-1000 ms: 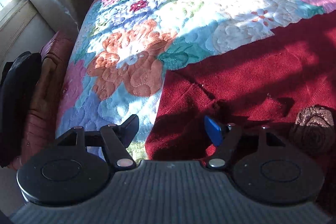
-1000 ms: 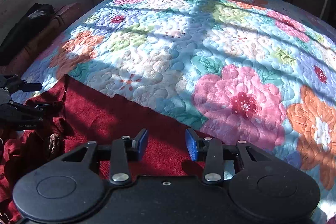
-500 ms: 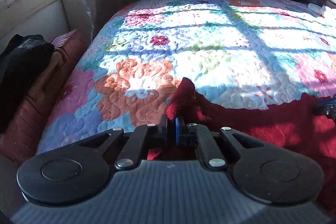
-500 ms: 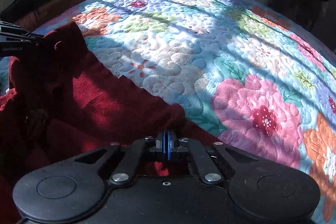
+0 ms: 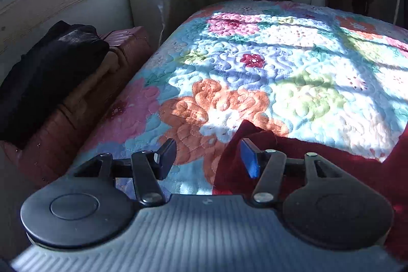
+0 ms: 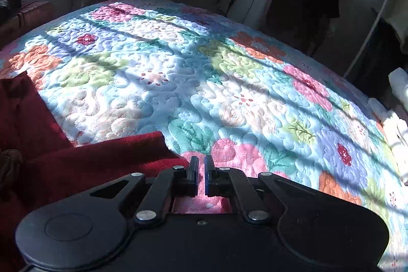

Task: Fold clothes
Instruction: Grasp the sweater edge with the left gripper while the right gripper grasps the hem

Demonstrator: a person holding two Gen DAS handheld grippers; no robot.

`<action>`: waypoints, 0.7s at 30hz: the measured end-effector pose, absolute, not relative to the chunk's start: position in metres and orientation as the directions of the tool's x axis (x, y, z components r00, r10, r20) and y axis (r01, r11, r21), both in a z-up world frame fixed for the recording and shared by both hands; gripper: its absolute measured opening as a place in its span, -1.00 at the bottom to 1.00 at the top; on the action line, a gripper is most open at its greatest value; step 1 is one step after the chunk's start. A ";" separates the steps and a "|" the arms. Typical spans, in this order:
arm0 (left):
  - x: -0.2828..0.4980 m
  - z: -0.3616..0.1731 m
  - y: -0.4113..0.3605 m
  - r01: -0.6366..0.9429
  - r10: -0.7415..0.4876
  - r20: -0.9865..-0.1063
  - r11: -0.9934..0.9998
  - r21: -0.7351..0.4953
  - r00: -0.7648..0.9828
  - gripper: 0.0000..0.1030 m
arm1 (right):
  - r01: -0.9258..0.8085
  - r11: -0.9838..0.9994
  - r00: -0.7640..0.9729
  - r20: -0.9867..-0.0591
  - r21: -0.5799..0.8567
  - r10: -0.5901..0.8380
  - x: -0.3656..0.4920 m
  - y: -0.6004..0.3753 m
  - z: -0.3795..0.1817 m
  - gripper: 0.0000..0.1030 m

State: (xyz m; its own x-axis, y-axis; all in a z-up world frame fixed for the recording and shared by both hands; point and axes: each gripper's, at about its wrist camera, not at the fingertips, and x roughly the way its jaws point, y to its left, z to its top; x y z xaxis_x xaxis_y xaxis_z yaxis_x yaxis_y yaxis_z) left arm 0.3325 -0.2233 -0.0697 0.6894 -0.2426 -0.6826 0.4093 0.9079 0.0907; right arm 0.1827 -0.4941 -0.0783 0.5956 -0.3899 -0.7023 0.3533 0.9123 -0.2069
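We see the left gripper (image 5: 207,157) low in the left wrist view with its jaws roughly half apart and opening; a raised corner of the red garment (image 5: 329,165) stands against the blue pad of the right-hand finger (image 5: 249,157), but the pads do not press it from both sides, so nothing is held. The garment spreads along the lower right of that frame over the floral quilt (image 5: 293,73); a dark cloth (image 5: 43,75) lies on a brown trunk (image 5: 84,103) at the left edge. In the right wrist view the right gripper (image 6: 201,176) shows only a narrow slit, jaws opening, with pink quilt visible through the gap and no cloth between them; the garment lies at lower left, its folded edge just beside the left finger.
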 end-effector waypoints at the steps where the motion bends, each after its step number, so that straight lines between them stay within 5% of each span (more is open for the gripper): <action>1: 0.328 -0.073 -0.218 0.427 -0.265 -0.693 0.902 0.068 0.670 0.16 | 0.360 0.913 0.600 -0.701 -0.192 -0.384 0.178 -0.494 -0.078 -0.74; 3: 0.322 -0.080 -0.212 0.445 -0.298 -0.718 0.895 0.019 0.630 0.25 | 0.344 0.926 0.634 -0.689 -0.154 -0.351 0.174 -0.487 -0.070 -0.50; 12: 0.307 -0.109 -0.208 0.458 -0.247 -0.825 0.889 0.016 0.509 0.18 | 0.074 0.923 0.568 -0.776 0.378 0.272 0.248 -0.421 -0.066 -0.50; 21: 0.297 -0.110 -0.177 0.434 -0.281 -0.828 0.900 -0.051 0.485 0.03 | 0.151 0.887 0.520 -0.798 0.437 0.305 0.317 -0.397 -0.094 -0.49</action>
